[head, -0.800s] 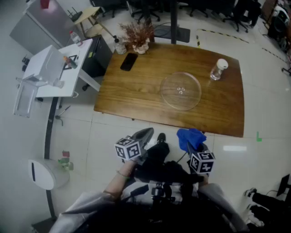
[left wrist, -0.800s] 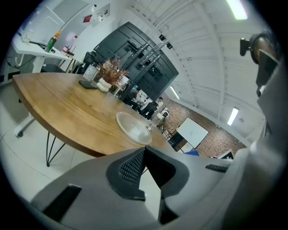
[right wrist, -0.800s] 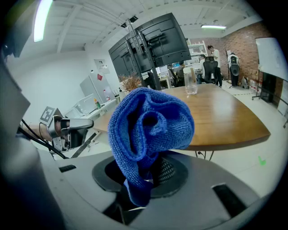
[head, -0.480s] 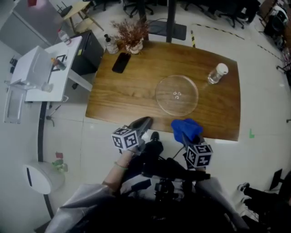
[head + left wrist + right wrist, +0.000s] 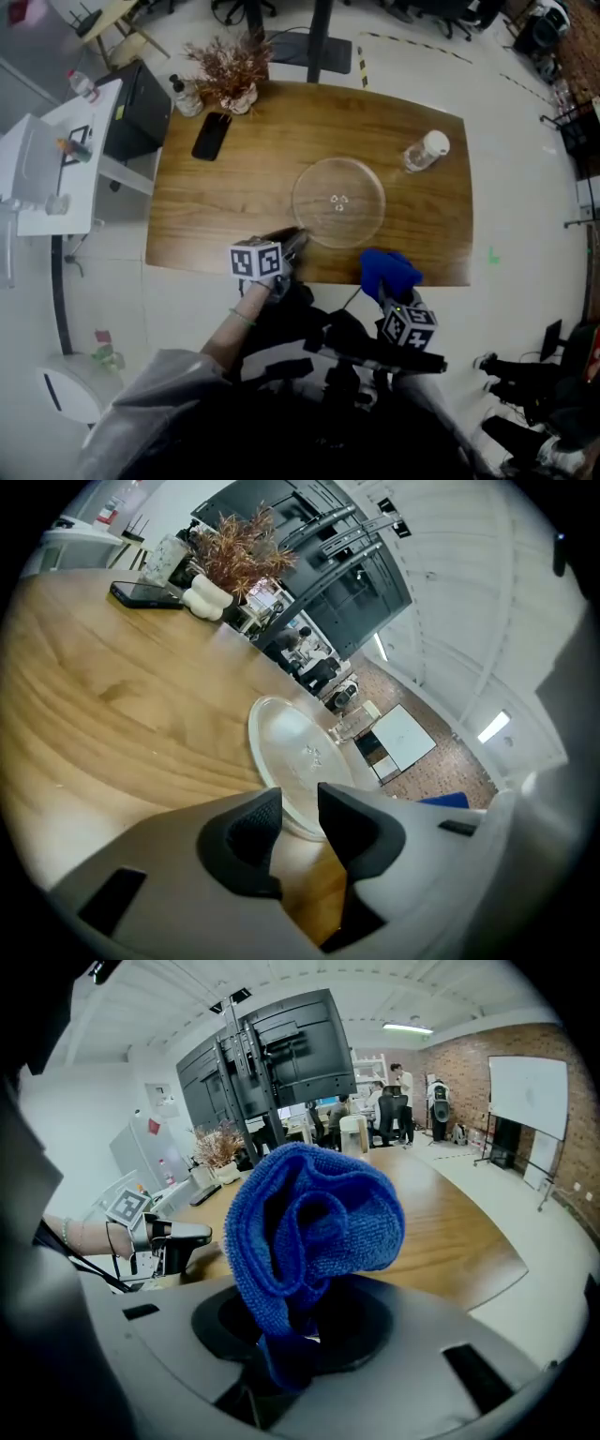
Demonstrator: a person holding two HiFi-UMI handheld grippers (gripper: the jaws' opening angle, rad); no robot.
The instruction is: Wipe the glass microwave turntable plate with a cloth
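Note:
The round clear glass turntable plate (image 5: 337, 202) lies flat on the brown wooden table (image 5: 234, 187), right of centre. My left gripper (image 5: 296, 236) hangs over the table's near edge, just short of the plate's near-left rim. In the left gripper view the plate (image 5: 298, 754) sits right beyond my left gripper (image 5: 300, 816), whose jaws stand open with nothing between them. My right gripper (image 5: 386, 281) is shut on a bunched blue cloth (image 5: 388, 269) at the table's near edge, below the plate's right side. In the right gripper view, the cloth (image 5: 309, 1227) bulges above my right gripper (image 5: 295, 1340).
A black phone (image 5: 210, 136), a dried plant in a white vase (image 5: 228, 73) and a pump bottle (image 5: 186, 96) stand at the table's far left. A clear jar with a white lid (image 5: 422, 150) sits far right of the plate. A white side table (image 5: 52, 155) stands left.
Both grippers have moved forward from over the floor to the table's near edge. The left one now reaches over the wood beside the plate. The cloth stays clamped.

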